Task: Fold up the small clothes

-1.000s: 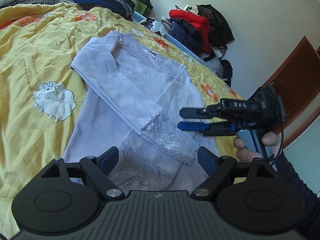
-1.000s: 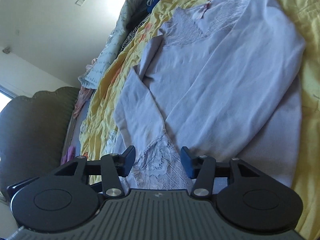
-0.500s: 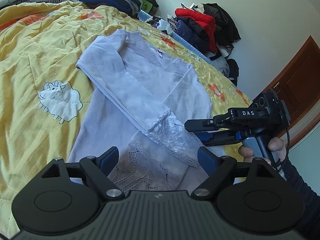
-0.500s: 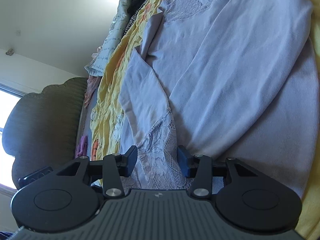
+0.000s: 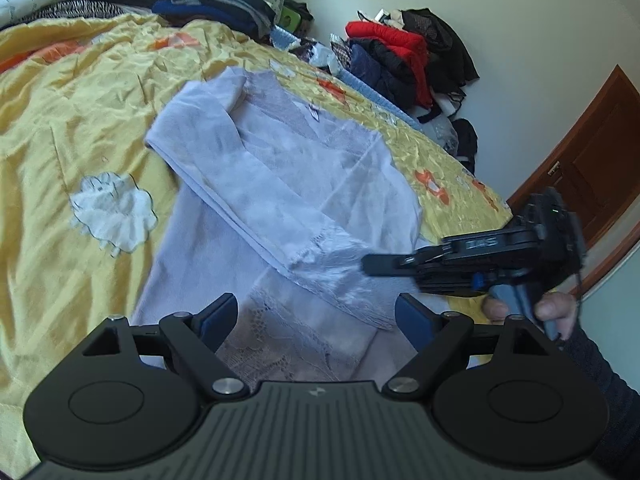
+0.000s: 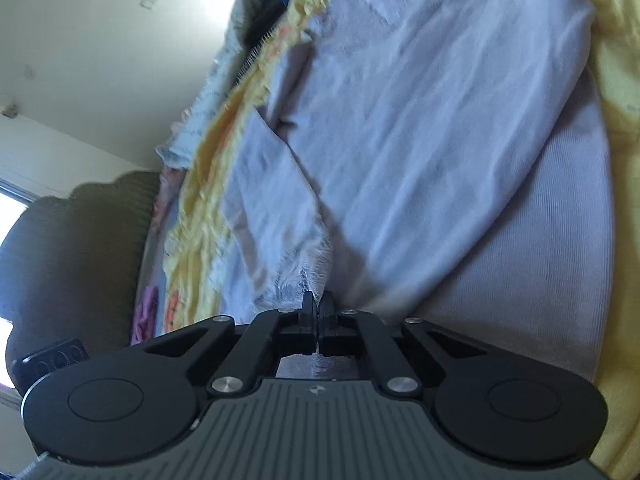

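A pale lilac long-sleeved top (image 5: pixel 280 184) is lying flat on the bed, on a yellow bedspread (image 5: pixel 60 128) w/ a white sheep patch (image 5: pixel 112 210) just beside the top's side seam. Both sleeves are folded in across the body; the lace cuff (image 5: pixel 340 268) of the upper sleeve is sitting over the lace hem near the bottom edge.

The left tongs (image 5: pixel 316 314) are hovering just above the hem end of the top, spread wide, blue pads showing, nothing between them.

The right tongs (image 6: pixel 319 306) are coming in low from the side, pressed together on the lace cuff; in the right wrist view a bit of frayed lace (image 6: pixel 308 276) is poking out right at the tips, so they're pinching fabric. In the left wrist view the same tool (image 5: pixel 472 262) looks blurred, w/ the person's right hand (image 5: pixel 532 310) wrapped around its grip.

Around the room: a pile of folded dark clothes (image 5: pixel 216 2) at the far side of the bed, a red and dark jacket heap (image 5: pixel 404 52) against the wall, a brown wooden door (image 5: pixel 592 160) on the right. A dark padded headboard (image 6: pixel 76 256) is showing in the right wrist view.
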A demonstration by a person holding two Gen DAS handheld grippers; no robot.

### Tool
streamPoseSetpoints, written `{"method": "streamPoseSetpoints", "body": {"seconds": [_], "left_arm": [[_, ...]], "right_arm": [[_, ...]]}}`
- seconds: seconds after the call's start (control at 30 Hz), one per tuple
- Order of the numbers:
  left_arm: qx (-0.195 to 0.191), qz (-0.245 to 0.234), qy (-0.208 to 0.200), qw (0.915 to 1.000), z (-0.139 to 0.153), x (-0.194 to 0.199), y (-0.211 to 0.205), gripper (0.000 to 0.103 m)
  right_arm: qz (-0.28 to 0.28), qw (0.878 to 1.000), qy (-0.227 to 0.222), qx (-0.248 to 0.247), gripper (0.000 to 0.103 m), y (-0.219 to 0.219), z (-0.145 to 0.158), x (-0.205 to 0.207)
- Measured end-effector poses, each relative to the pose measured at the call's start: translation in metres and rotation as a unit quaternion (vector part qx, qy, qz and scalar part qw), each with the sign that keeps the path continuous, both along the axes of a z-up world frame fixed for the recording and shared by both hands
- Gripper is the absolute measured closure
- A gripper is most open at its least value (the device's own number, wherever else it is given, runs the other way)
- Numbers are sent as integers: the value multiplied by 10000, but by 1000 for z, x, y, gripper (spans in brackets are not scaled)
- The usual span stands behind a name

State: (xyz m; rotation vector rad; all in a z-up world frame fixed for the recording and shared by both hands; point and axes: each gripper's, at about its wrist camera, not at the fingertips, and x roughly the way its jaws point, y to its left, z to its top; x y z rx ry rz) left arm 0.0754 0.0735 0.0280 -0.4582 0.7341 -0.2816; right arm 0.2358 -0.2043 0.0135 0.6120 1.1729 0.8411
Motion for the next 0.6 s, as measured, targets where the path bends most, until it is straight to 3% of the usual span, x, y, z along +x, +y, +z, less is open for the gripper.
{"method": "streamPoseSetpoints", "body": {"seconds": [0.1, 0.2, 0.3, 0.47, 0.6], "left_arm": [[141, 110, -111, 9998, 4, 2, 2, 16], [339, 126, -322, 9988, 11, 4, 0, 16], [275, 113, -479, 9984, 16, 7, 1, 16], [229, 37, -419, 9989, 12, 13, -5, 16], [316, -41, -385, 9988, 13, 11, -11, 16]], "right_arm": [[-161, 9970, -205, 731, 99, -13, 27, -9], [-335, 9863, -559, 1515, 99, -39, 62, -28], [-748, 9775, -467, 1918, 99, -76, 62, -51], [-1498, 9805, 546, 1149, 97, -109, -8, -77], [-1601, 9817, 473, 921, 97, -109, -12, -84]]}}
